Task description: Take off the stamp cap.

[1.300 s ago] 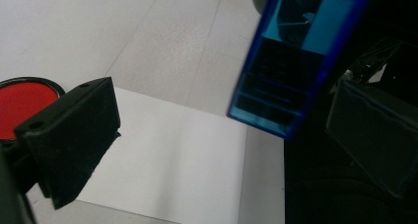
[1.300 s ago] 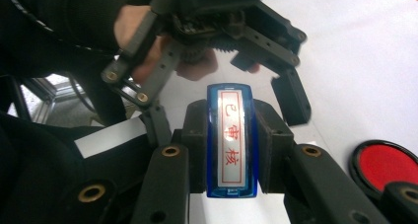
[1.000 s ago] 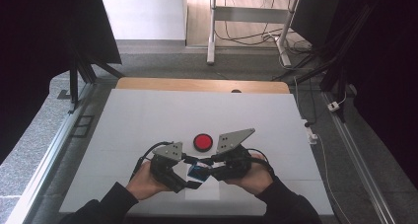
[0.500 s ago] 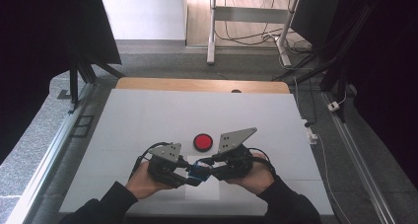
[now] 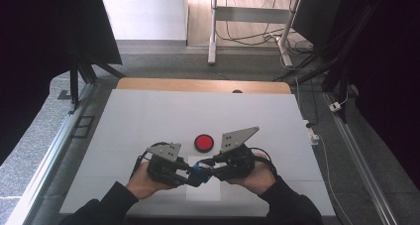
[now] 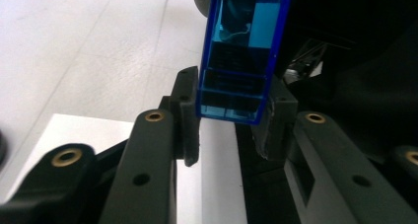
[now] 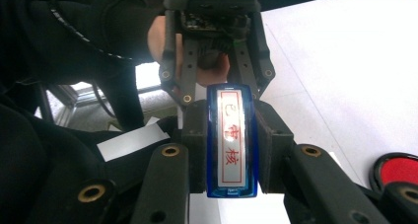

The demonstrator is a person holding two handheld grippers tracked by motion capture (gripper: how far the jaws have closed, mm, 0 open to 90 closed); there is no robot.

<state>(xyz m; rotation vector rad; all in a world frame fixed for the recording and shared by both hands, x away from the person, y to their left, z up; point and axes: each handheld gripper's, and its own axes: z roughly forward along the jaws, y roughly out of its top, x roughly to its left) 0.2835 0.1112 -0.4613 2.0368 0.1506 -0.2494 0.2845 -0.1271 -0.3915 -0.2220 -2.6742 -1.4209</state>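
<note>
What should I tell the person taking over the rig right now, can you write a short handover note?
Left gripper: shut on the blue stamp, gripping one end.
Right gripper: shut on the same blue stamp, gripping the other end.
The stamp is held between the two grippers above the near part of the white table, over a white sheet.
The red ink pad lies open on the table just beyond the grippers.
Done: stamp picked up, both grippers on it.
Left: probably pulling its cap off or pressing it to the sheet; nothing printed there shows yet.

A lab recording bay: a bare white bench (image 5: 148,121) ringed by black curtains (image 5: 44,41), metal floor rails (image 5: 54,150), loose cables (image 5: 237,36) and grey carpet beyond
</note>
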